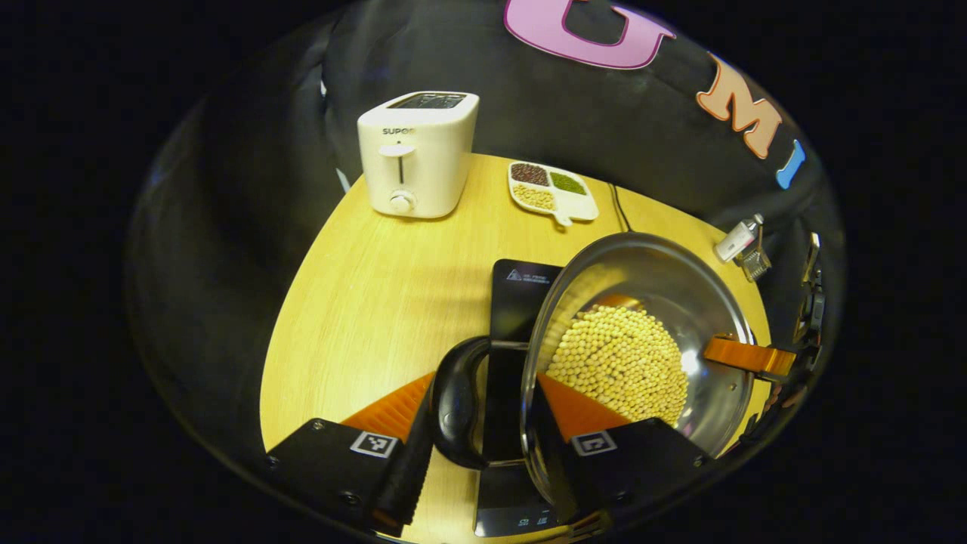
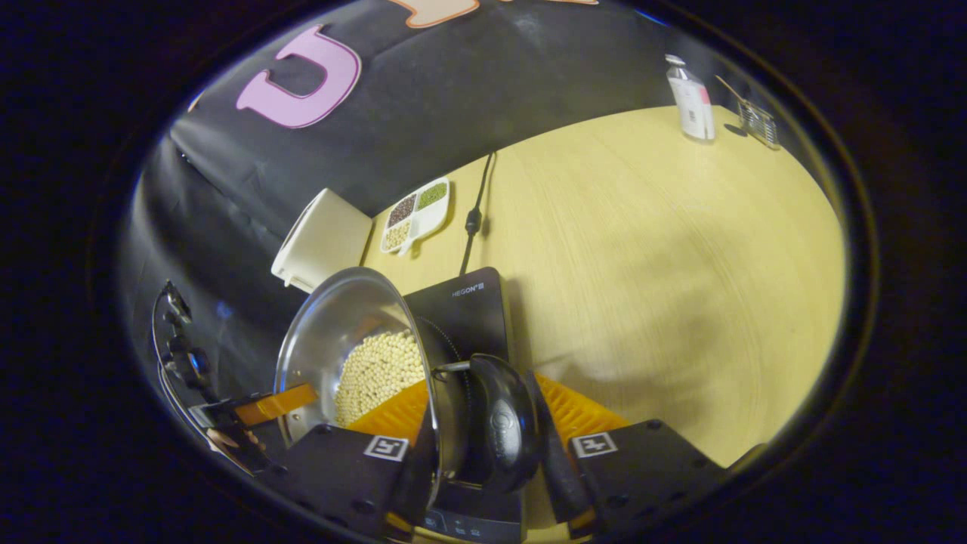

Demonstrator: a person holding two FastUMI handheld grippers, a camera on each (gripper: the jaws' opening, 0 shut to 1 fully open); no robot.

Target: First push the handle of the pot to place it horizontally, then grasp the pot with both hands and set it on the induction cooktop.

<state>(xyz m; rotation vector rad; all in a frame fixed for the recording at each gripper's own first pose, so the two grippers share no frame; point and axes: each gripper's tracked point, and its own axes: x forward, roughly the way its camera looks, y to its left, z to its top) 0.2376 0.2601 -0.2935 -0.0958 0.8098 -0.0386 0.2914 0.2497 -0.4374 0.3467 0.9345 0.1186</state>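
Pot of beans hangs over the cooktop; my left gripper and right gripper each clamp a black side handle.

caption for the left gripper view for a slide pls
Left tongs straddle the black handle of a bean-filled steel pot over the induction cooktop.
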